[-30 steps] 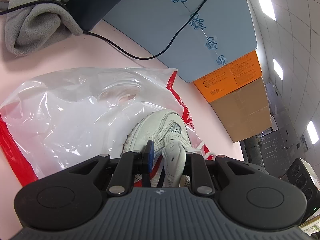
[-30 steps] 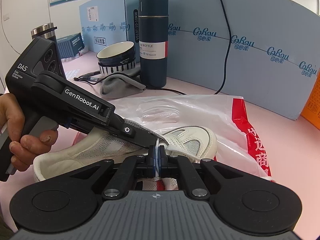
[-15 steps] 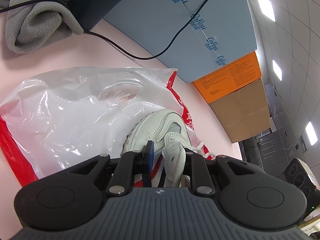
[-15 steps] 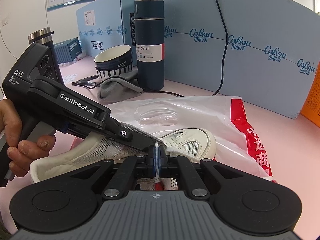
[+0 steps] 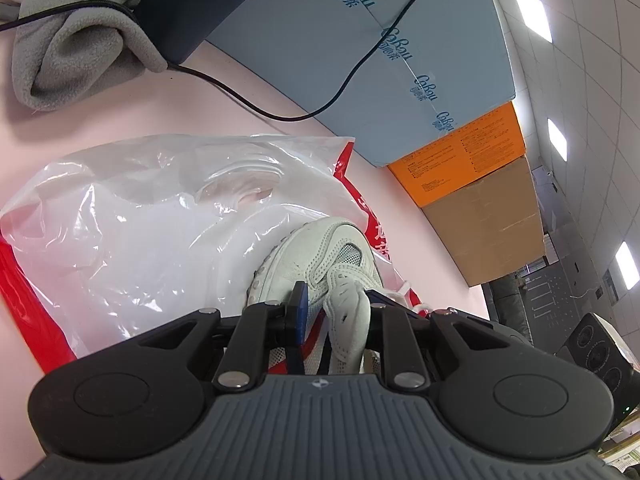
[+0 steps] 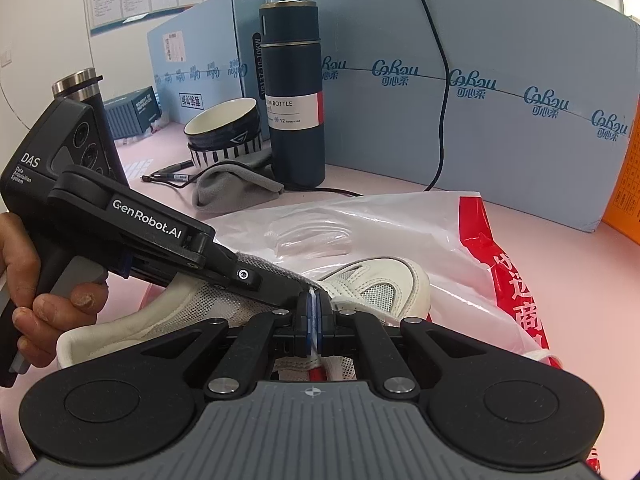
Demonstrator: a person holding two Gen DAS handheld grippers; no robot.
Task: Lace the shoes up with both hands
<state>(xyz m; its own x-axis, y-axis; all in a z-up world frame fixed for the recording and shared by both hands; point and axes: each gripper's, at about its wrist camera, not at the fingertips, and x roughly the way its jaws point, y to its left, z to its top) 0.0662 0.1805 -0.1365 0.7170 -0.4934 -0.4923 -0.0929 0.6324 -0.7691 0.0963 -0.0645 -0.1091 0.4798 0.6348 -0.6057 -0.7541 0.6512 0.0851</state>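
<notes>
The white sneaker (image 6: 372,284) lies on a red-and-white plastic bag (image 5: 132,232) on the pink surface (image 5: 120,120), toe toward the blue cartons (image 6: 500,92). The left hand-held gripper (image 5: 340,304) is clamped on the sneaker's tongue (image 5: 347,312). The right hand-held gripper (image 6: 313,308) is clenched on what seems to be a thin white lace (image 6: 313,298), though little of it shows.

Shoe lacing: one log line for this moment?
left gripper: shut on shoe tongue | right gripper: shut on lace | shoe: on plastic bag
</notes>
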